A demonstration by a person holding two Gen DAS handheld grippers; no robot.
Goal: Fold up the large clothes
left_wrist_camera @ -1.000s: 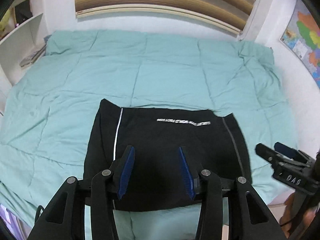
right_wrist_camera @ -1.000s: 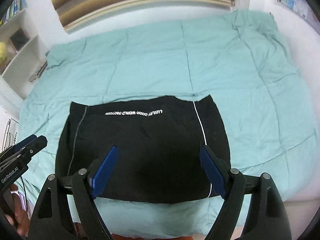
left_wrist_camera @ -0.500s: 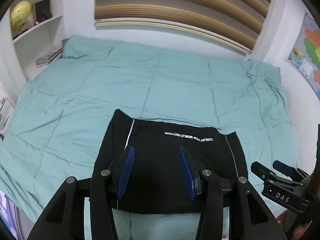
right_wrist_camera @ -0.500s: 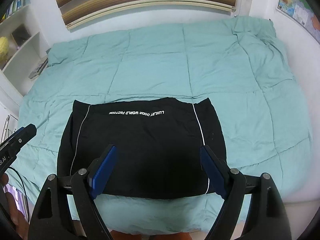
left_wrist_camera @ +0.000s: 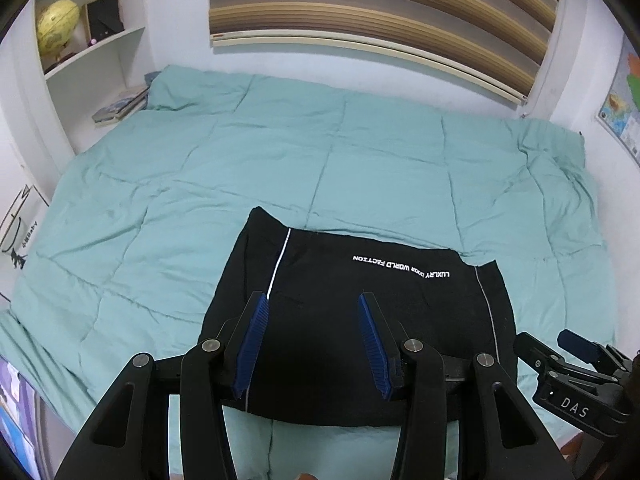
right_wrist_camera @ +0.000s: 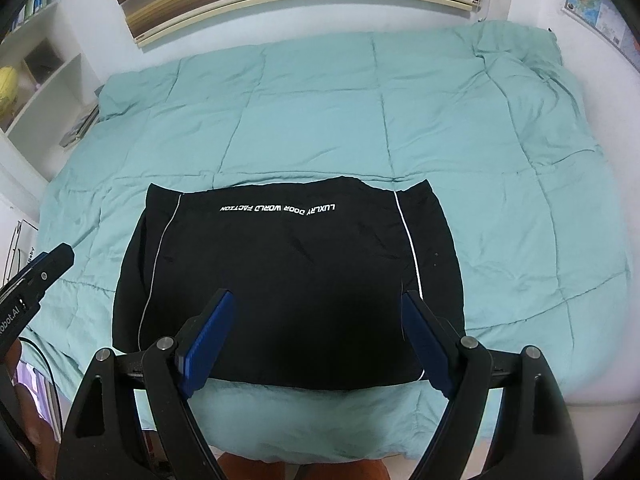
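A black garment [left_wrist_camera: 352, 312] with white side piping and white lettering lies folded into a flat rectangle near the front edge of the bed; it also shows in the right wrist view [right_wrist_camera: 288, 280]. My left gripper [left_wrist_camera: 312, 300] is open and empty, held above the garment's near left part. My right gripper [right_wrist_camera: 316, 300] is open wide and empty, held above the garment's near edge. Each gripper shows in the other's view: the right one [left_wrist_camera: 560, 344] at the lower right, the left one [right_wrist_camera: 44, 268] at the left edge.
A teal quilt [left_wrist_camera: 360, 168] covers the whole bed [right_wrist_camera: 480, 160]. White shelves [left_wrist_camera: 88, 52] with a yellow globe and books stand at the back left. A striped blind hangs on the far wall. A map [left_wrist_camera: 624, 108] hangs on the right wall.
Both grippers have pulled back and up from the garment, so more of the bed and far wall shows. The garment has not moved. Both stay open.
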